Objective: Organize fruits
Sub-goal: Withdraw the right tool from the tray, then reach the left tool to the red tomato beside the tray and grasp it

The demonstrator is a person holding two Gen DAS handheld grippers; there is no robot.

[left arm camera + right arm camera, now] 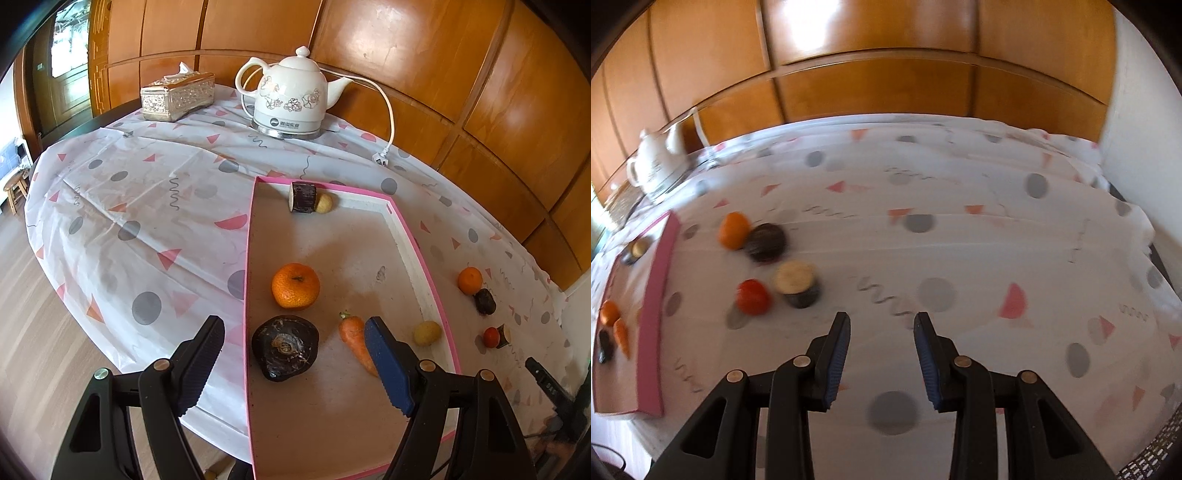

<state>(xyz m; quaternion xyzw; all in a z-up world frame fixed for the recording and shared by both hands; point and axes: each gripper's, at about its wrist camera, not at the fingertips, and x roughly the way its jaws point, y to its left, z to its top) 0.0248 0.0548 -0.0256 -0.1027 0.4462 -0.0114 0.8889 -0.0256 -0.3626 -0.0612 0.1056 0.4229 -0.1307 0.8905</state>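
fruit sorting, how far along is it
Done: six pieces lie in the pink tray, including the big orange and carrot. In hand: nothing; left gripper and right gripper are both empty. Left: four pieces on the tablecloth, like the red tomato.

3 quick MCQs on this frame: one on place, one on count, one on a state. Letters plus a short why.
1. Where is the carrot?
A. inside the pink-rimmed tray
B. on the cloth beside the kettle
C. on the floor

2. How many pieces lie on the cloth outside the tray?
A. one
B. four
C. seven

3. The right gripper is:
A. clamped on an orange
B. empty, fingers apart
C. holding the tissue box

Answers:
1 A, the carrot lies on the tray floor.
2 B, an orange piece, a dark one, a red one and a cut stub show there.
3 B, only cloth shows between its fingers.
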